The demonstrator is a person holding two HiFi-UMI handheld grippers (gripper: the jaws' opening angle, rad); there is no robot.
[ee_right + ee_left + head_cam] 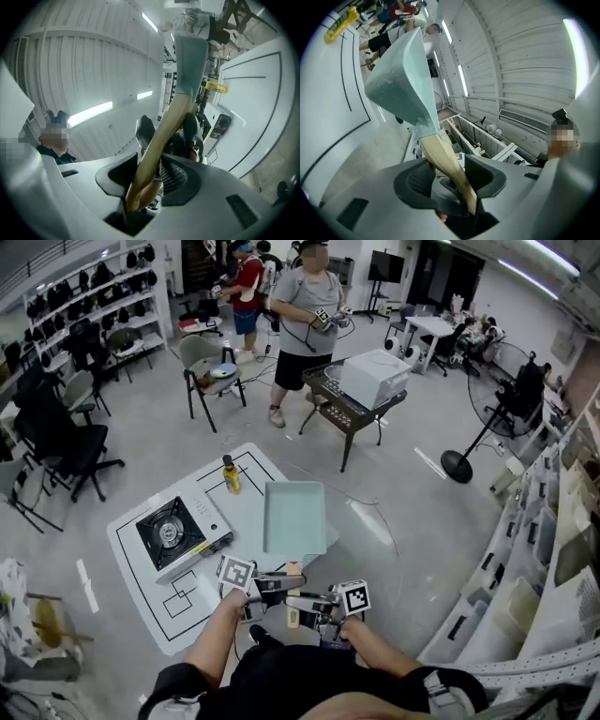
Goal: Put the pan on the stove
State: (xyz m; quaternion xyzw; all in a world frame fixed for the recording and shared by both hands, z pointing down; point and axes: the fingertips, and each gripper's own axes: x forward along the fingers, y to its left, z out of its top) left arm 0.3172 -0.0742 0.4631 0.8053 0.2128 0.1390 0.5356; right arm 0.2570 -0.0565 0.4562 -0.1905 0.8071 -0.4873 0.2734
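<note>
A square pale-teal pan [295, 517] with a wooden handle [292, 594] hangs over the right front part of the white table [141, 596]. Both grippers grip that handle from opposite sides: my left gripper [279, 585] from the left, my right gripper [305, 601] from the right. In the left gripper view the handle [443, 161] runs between the pads of the left gripper [450, 176] up to the pan [401, 79]. In the right gripper view the handle [159, 140] crosses the right gripper [147, 176]. The portable gas stove [178, 532] sits on the table's left, apart from the pan.
A yellow bottle [231, 474] stands at the table's far side. Behind are a black metal table with a white box [373, 379], a standing person [309, 324], chairs [211, 371] and a floor fan [511, 399]. Shelving [553, 549] runs along the right.
</note>
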